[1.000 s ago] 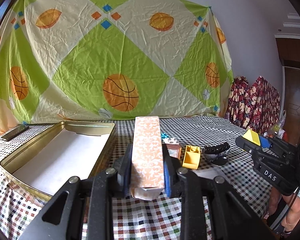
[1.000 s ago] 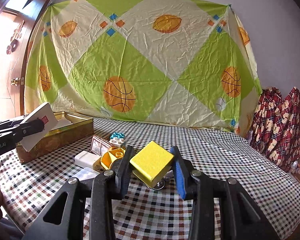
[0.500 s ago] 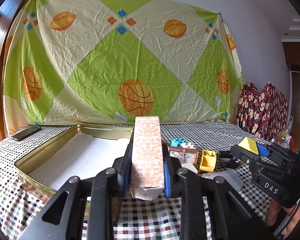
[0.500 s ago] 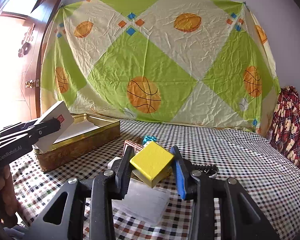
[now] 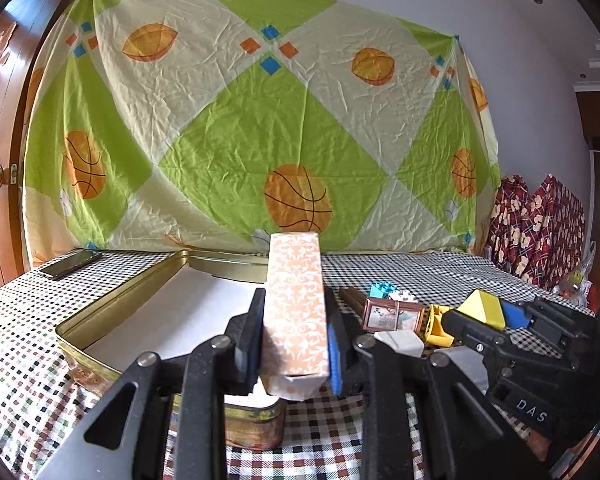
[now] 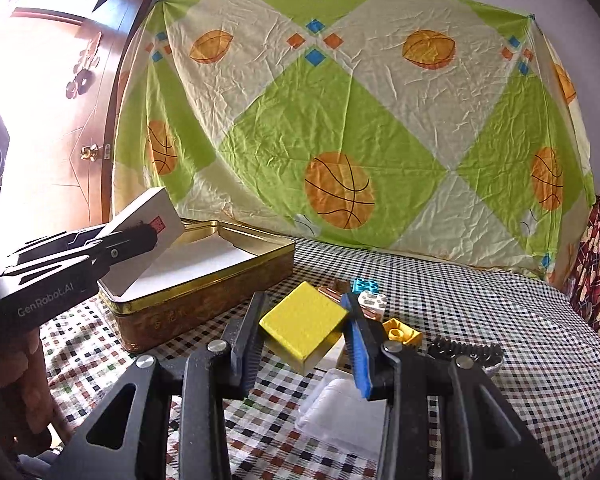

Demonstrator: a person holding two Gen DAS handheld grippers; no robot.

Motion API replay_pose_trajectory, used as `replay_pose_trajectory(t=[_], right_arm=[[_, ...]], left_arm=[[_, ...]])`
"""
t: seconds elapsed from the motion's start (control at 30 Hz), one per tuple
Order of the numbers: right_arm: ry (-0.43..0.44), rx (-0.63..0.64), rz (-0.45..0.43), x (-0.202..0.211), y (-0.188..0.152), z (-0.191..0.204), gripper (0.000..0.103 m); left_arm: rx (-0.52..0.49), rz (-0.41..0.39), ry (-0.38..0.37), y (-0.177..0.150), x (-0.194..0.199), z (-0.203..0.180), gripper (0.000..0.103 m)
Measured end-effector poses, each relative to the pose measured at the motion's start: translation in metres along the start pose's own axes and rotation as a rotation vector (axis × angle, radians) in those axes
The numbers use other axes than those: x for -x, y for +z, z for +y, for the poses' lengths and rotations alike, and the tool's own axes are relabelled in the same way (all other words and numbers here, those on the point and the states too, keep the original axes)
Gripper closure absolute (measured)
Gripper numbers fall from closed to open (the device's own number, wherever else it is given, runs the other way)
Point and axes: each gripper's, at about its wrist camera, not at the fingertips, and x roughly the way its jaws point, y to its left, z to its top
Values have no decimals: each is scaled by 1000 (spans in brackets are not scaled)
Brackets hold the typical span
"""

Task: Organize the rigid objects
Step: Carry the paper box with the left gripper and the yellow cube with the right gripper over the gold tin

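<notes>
L gripper (image 5: 296, 344): jaws nearly together, clamped on the narrow sides of a tall orange-patterned box (image 5: 296, 304). Pads press both sides; the box stands about upright betw. them, its bottom flap hanging just above the near corner of the gold tin (image 5: 112, 312). From the R wrist cam the same box (image 6: 148, 232) shows its white face, tilted, over the tin's (image 6: 204, 296) near-left corner, not touching the white lining inside.

R gripper (image 6: 304, 332): jaws a bit wider, closed on a yellow block (image 6: 304, 320), held skewed w/ one corner pointing up, clear of the checked tablecloth (image 6: 500, 320). In the L wrist cam that block (image 5: 482, 308) sits to the R of the tin, past the loose pile.

Loose items, all R of the tin on the cloth: small picture frame (image 5: 392, 316), blue brick (image 5: 382, 290), white brick (image 6: 374, 300), yellow brick (image 6: 402, 332), black comb-like piece (image 6: 464, 350), clear plastic case (image 6: 340, 412) nearest the R gripper. A phone (image 5: 70, 264) lies well L of the tin, near the far edge.
</notes>
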Motion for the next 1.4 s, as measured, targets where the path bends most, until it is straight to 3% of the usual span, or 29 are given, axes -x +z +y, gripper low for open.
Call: replay_pose_trajectory(t=[1.4], right_arm=[[200,55,110,-36,21,75,63]], left_arm=[[65,49,94,4,-2,68,79]])
